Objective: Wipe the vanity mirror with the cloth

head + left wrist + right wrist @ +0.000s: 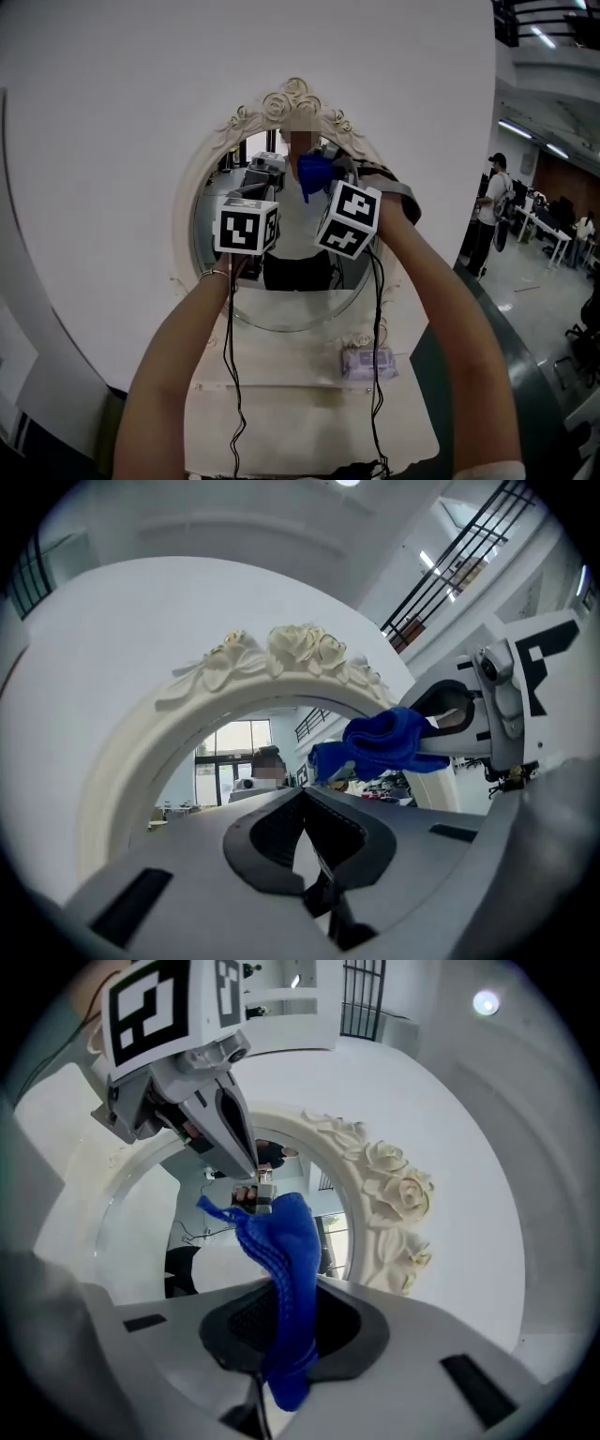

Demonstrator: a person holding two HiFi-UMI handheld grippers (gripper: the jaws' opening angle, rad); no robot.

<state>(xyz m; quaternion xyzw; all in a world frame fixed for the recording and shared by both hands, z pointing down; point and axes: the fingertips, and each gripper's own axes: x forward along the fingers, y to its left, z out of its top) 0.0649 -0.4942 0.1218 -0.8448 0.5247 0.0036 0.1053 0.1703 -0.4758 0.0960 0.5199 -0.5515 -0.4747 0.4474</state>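
An oval vanity mirror [281, 291] in a white frame carved with roses [292, 101] stands on a white vanity. Both grippers are raised in front of the glass. My right gripper [349, 218] is shut on a blue cloth [286, 1269]. The cloth [314, 173] reaches up to the upper part of the glass; whether it touches is unclear. In the left gripper view the cloth [380, 742] hangs from the right gripper [469, 714] just under the rose crest. My left gripper [247, 226] sits beside it to the left, its jaws [305, 797] shut with nothing between them.
A small pale packet [367, 362] lies on the vanity shelf [281, 394] below the mirror. Black cables [230, 375] hang from both grippers. A white wall [112, 141] stands behind the mirror. At far right a person [489, 211] stands near desks.
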